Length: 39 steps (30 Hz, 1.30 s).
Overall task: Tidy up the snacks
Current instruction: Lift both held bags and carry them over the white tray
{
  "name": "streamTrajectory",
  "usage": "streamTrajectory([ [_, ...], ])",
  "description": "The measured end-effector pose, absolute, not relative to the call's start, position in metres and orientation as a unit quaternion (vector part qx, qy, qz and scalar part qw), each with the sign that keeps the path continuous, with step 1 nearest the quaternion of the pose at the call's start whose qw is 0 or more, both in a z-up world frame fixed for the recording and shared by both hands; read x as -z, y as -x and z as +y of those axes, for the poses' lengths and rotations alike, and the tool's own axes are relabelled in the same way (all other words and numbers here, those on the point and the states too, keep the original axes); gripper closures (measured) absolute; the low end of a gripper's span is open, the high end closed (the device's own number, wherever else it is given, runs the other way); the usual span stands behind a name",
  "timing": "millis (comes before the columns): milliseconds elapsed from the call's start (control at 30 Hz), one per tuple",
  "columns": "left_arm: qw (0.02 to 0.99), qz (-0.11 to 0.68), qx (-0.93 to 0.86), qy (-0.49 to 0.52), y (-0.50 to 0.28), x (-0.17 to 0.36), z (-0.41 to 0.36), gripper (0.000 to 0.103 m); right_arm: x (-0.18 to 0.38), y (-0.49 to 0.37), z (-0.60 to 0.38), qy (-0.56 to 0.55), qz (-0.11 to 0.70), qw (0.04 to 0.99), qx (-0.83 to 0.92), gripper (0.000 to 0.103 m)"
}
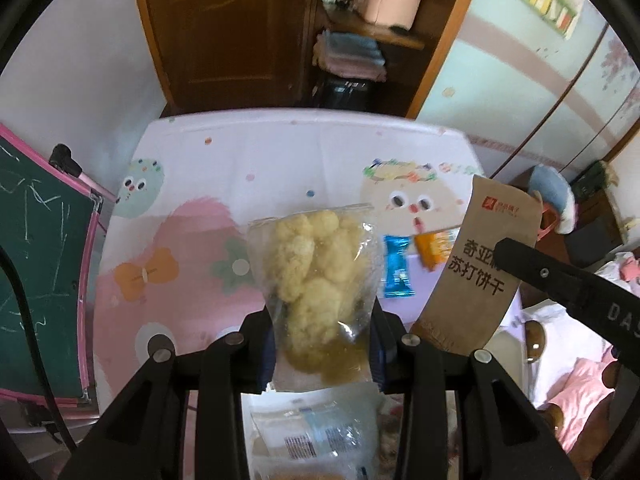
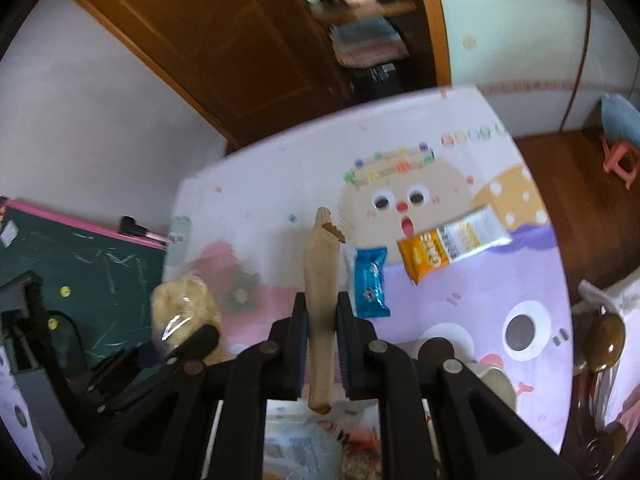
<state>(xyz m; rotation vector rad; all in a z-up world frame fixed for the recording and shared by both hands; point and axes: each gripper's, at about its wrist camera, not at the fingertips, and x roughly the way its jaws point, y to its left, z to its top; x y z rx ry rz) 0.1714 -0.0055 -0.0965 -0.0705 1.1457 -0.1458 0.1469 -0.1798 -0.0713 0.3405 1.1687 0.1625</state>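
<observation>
A clear plastic bag of pale yellow puffed snacks (image 1: 320, 276) hung in the air above a low table (image 1: 280, 152), pinched at its lower end between the jaws of the left gripper (image 1: 322, 344). The jaws stood partly apart, closed onto the bag's bulk. To its right, a flat brown paper packet of soda crackers (image 1: 484, 264) with dark printed characters was also lifted clear of the table. The right gripper (image 2: 322, 344) clamped it edge-on, jaws drawn tight against its thin sides.

Two more snacks lay on the table beyond them: a blue wrapped bar (image 2: 370, 282) and, just to its right, an orange and white oat bar packet (image 2: 452, 246), close together but not touching. The table wore a cartoon-printed cover in pink, purple and cream, with round-eyed faces on it.

Below the grippers, blurred packets with barcodes (image 1: 304, 436) filled the near edge. A green chalkboard with a pink frame (image 1: 36, 256) stood at the left, and a brown wooden door (image 1: 224, 28) stood behind the table.
</observation>
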Motion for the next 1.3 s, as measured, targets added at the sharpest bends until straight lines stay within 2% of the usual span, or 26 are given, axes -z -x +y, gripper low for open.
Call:
streamTrajectory([
  [233,0.858,0.505,0.093,0.036,-0.125,0.039,-0.007,0.068,0.008,-0.100,-0.179,-0.130,0.505,0.846,-0.114,0.090],
  [533,0.875,0.472,0.107,0.031,-0.064,-0.005,-0.015,0.068,-0.035,-0.041,-0.186,-0.102,0.479,0.861,-0.138,0.090],
  [767,0.874,0.473,0.105,0.024,-0.031,-0.007,-0.023,0.068,-0.042,-0.007,-0.193,-0.084,0.477,0.863,-0.145,0.090],
  [1300,0.854,0.512,0.096,0.005,0.008,0.029,-0.045,0.068,-0.015,0.034,-0.198,-0.065,0.514,0.840,-0.163,0.090],
])
